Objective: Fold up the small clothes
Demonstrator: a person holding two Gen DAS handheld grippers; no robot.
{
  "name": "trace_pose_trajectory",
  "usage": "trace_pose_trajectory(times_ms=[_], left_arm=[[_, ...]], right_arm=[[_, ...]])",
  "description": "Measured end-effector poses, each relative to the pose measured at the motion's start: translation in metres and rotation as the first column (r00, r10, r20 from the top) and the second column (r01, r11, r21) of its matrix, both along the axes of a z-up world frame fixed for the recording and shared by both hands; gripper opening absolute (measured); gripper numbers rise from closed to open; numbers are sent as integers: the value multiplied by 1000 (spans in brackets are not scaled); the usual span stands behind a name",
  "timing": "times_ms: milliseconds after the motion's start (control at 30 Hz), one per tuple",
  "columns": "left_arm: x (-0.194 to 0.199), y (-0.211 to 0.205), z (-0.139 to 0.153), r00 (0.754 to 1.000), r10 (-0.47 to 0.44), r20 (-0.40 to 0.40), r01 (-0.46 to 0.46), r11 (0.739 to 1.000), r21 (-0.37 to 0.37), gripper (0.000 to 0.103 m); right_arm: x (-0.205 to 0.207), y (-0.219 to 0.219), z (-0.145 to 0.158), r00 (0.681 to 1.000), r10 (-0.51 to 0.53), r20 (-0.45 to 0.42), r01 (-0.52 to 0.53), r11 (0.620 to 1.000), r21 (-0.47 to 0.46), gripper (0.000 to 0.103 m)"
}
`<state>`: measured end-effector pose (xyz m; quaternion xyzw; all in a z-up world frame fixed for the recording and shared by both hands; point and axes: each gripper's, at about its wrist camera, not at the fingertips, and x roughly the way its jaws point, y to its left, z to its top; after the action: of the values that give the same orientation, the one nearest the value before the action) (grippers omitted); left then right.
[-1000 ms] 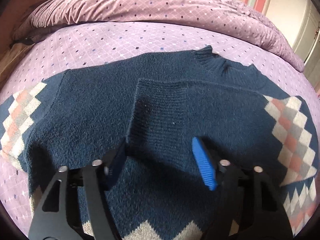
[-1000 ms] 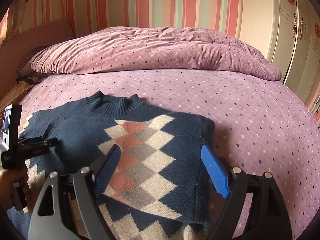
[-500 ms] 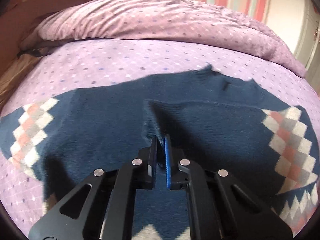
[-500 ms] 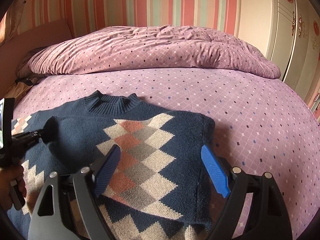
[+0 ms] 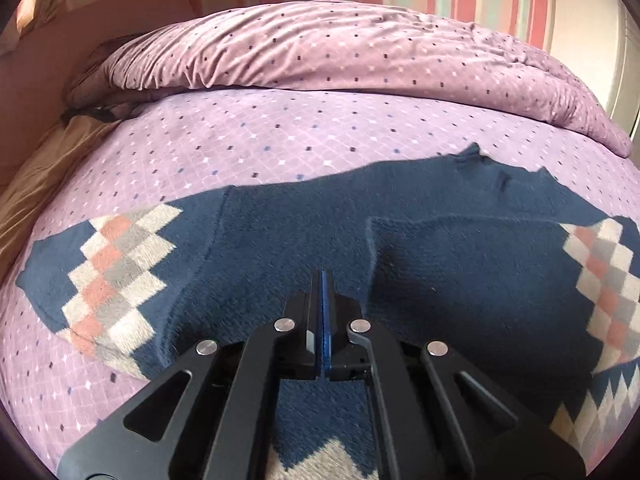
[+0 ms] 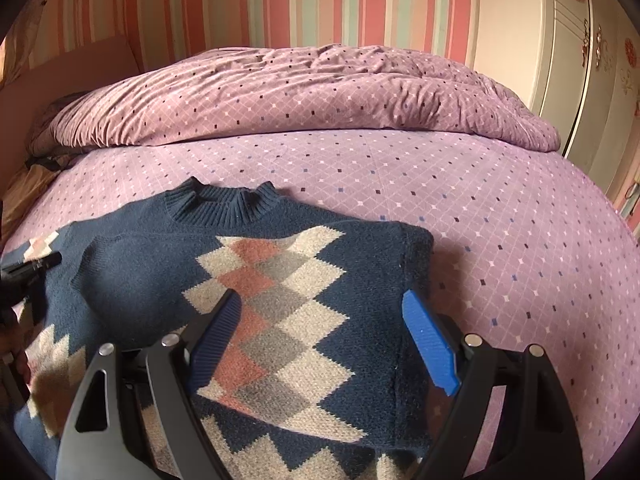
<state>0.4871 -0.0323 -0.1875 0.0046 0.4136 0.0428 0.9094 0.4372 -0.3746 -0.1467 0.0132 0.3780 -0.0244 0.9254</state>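
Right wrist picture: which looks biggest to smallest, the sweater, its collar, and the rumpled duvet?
1. Sweater and duvet: too close to call, since the sweater sits nearer the camera.
2. Collar: clearly the smallest.

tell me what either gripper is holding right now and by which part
Nothing, it seems: the left gripper is shut with no sweater cloth between its pads; the right gripper is open above it.
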Motion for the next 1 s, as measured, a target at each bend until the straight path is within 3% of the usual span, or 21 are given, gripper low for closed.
trace_pose_trajectory(times_ms=[33,100,133,167,367,533,800,1000], left_arm=[[-1,-2,-1,1000,-8,-3,8,1000,-12,1],[-3,-5,-3,1000,-20,-2,20,999,-26,21],[-5,-4,-1,1000,-18,6,19,999,-33,63],[-8,-2,2,1000,-9,26,10,999,-41,92],[-28,49,46,991,28,130,-28,1000,1,100],[-48,157,67,986,101,135,-101,995,-10,100],[-78,318,56,959,275,66,-275,961,-23,100],[-89,389,31,945,325,33,-325,946,-3,100]], right_arm=[[0,2,-1,1000,3,-3,-3,1000,-5,84],[-1,4,0,1000,13,-6,-13,1000,-12,85],[-1,6,0,1000,19,-7,-19,1000,-18,90],[-2,7,1,1000,21,-5,-21,1000,-23,91],[-3,9,9,1000,26,2,-26,999,-26,91],[0,32,16,998,57,11,-56,998,-33,91],[3,82,16,992,123,-10,-124,990,-68,91],[7,112,17,988,154,-18,-155,984,-83,91]])
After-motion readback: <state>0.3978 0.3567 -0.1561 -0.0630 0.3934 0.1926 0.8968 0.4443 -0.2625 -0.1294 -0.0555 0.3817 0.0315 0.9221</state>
